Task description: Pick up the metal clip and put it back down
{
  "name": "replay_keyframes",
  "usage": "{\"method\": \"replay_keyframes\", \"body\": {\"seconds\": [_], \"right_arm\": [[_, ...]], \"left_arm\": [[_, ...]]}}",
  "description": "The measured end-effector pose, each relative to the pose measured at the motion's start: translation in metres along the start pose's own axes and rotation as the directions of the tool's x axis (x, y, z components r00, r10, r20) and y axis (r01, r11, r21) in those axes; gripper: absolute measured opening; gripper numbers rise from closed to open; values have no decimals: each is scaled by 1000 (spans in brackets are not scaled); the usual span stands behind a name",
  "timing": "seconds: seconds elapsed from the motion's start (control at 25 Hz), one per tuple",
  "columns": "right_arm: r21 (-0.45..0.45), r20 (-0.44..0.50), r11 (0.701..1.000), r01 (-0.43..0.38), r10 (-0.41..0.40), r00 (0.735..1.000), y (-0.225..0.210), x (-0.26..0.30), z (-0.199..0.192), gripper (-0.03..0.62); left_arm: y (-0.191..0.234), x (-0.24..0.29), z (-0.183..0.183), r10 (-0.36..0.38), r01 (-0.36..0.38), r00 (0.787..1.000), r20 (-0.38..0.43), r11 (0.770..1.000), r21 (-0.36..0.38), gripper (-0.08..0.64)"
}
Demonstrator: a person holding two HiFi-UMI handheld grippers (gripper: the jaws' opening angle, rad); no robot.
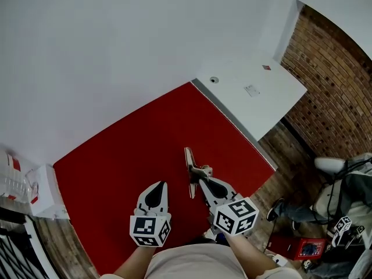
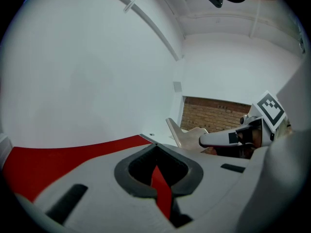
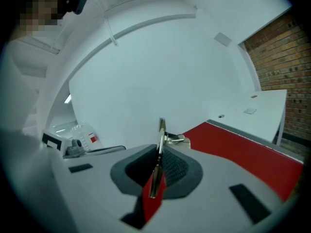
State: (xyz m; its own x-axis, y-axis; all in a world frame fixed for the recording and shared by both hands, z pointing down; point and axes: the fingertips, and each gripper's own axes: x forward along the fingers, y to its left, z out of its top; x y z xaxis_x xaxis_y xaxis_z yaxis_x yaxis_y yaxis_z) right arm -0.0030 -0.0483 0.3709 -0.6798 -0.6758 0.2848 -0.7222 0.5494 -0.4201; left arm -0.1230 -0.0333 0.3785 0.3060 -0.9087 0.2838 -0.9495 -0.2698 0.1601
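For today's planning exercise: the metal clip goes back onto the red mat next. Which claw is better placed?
Right. The right claw is shut on the metal clip, held above the red mat; the left claw is shut on nothing beside it.

The surface (image 1: 128, 156) is seen in plain red, edged by a white wall (image 1: 116, 51). A brick wall (image 1: 331, 97) is patterned in red-brown with pale mortar lines. The metal clip (image 1: 190, 170) is shown silvery. The left gripper (image 1: 161, 185) and right gripper (image 1: 203, 182) are coloured light grey with black pads. Their marker cubes (image 1: 150, 228) are covered in black-and-white squares.
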Motion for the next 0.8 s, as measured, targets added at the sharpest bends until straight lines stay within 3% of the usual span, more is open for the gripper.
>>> {"method": "replay_keyframes", "body": {"seconds": [0.44, 0.6, 0.8], "right_arm": [[-5, 24, 1000, -8, 8, 1000, 3, -13, 9, 25], [3, 21, 1000, -7, 7, 1000, 2, -17, 7, 26], [6, 21, 1000, -9, 9, 1000, 4, -19, 6, 26]], "left_arm": [[-10, -1, 6, 6, -6, 1000, -10, 1000, 11, 3], [-14, -2, 7, -12, 13, 1000, 6, 999, -35, 5], [-14, -4, 10, -11, 12, 1000, 16, 1000, -27, 5]]}}
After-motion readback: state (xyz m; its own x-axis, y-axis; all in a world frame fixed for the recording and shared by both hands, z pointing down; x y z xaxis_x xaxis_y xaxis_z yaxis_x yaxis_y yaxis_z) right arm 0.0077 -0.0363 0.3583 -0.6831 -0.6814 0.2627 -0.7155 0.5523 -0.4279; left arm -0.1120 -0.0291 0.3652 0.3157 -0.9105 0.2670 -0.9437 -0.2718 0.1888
